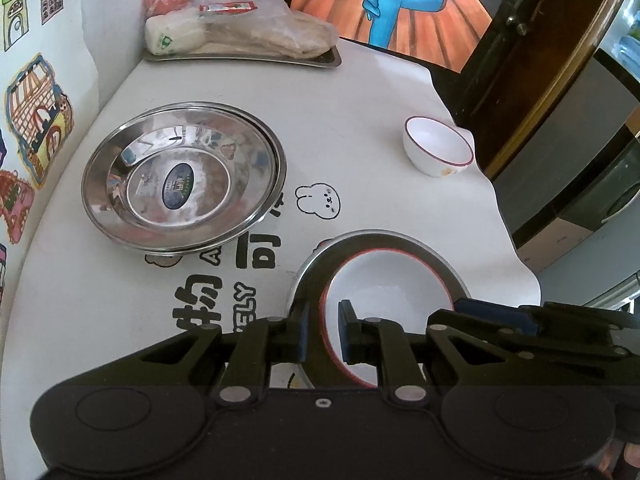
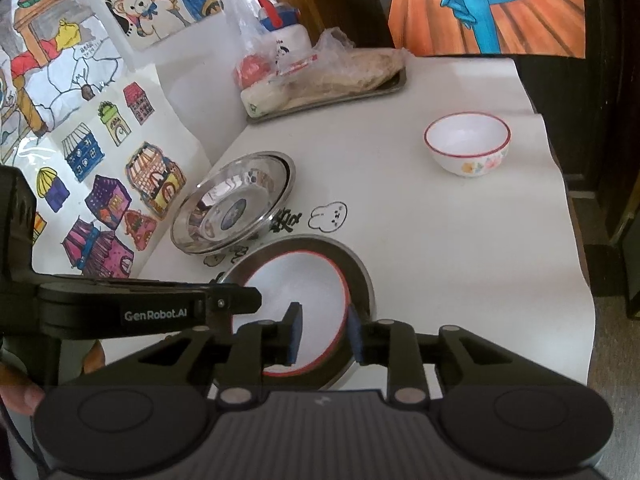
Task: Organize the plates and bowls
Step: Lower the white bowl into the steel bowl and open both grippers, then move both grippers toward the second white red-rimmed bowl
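White red-rimmed bowl (image 1: 384, 300) sits nested inside a steel plate (image 1: 448, 272).

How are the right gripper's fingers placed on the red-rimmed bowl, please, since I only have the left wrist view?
Observer: The right gripper straddles the near right rim of the white bowl, one pad inside, one outside; the inside pad stands clear of the wall.
Operator: Thank you. Is the far small bowl decorated?
Observer: Yes, coloured flowers are painted on its outer side.
Operator: What stands behind the bags on the tray?
Observer: A white bottle with a red and blue cap.
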A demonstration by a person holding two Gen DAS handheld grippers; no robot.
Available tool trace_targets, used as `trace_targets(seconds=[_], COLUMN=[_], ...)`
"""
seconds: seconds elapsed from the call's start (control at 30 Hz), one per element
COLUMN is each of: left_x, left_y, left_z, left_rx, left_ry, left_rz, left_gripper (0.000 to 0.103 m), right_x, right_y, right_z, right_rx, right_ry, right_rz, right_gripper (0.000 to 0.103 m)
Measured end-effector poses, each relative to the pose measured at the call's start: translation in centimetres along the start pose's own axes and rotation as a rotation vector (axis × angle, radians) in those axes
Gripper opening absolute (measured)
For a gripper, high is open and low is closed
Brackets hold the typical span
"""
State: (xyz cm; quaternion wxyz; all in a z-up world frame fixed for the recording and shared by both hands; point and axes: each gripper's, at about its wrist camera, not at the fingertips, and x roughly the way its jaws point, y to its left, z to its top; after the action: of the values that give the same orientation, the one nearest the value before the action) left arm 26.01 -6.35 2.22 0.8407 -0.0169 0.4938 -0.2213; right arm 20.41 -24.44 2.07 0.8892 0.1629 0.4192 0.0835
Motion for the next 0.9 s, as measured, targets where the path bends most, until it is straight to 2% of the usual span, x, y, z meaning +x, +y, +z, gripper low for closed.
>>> trace_targets(seconds=[0.1,0.17,0.23,0.37,0.4,0.43,0.5,0.57,0.73,0.9], left_x=[-0.2,-0.5,-0.9,-1.7,-1.9,-2.2,-2.7,-3.1,-3.5,-2.8], left_y=[0.2,0.3,0.5,0.5,0.4,0.2,-0.3,-0.6,-1.2,-1.6], left_z=[-0.2,-0.2,-0.2,0.1,0.3,0.4,0.7,1.1,2.2,3.2], left_rx=[-0.01,-0.021,-0.03,-0.042,-0.037,-0.029,-0.002,0.015,0.03,0.034], left_ry=[-0.016,-0.03,-0.045,-0.085,-0.099,-0.118,-0.168,-0.189,-0.241,-0.26], left_rz=[-0.005,-0.014,-0.028,-0.045,-0.034,-0.01,0.036,0.046,0.053,0.035], left_gripper=[0.017,0.019,0.022,0.029,0.037,0.05,0.06,0.061,0.077,0.086], right_x=[-0.6,-1.1,-1.6,-2.7,-3.1,-3.3,-3.8,-4.2,-4.9,-4.9], right_y=[0.1,0.2,-0.1,-1.0,-1.3,-1.6,-2.2,-2.8,-4.6,-6.6], right_z=[-0.1,-0.3,-0.4,-0.5,-0.5,-0.4,-0.3,-0.3,0.0,0.4], right_rx=[-0.027,-0.041,-0.048,-0.048,-0.046,-0.045,-0.043,-0.041,-0.022,-0.021], right_ry=[-0.037,-0.058,-0.082,-0.143,-0.159,-0.17,-0.197,-0.223,-0.281,-0.31], right_rz=[-0.008,-0.009,-0.006,-0.006,-0.004,-0.003,0.003,-0.002,-0.01,-0.019], right_gripper=[0.03,0.034,0.046,0.061,0.066,0.071,0.078,0.085,0.097,0.103])
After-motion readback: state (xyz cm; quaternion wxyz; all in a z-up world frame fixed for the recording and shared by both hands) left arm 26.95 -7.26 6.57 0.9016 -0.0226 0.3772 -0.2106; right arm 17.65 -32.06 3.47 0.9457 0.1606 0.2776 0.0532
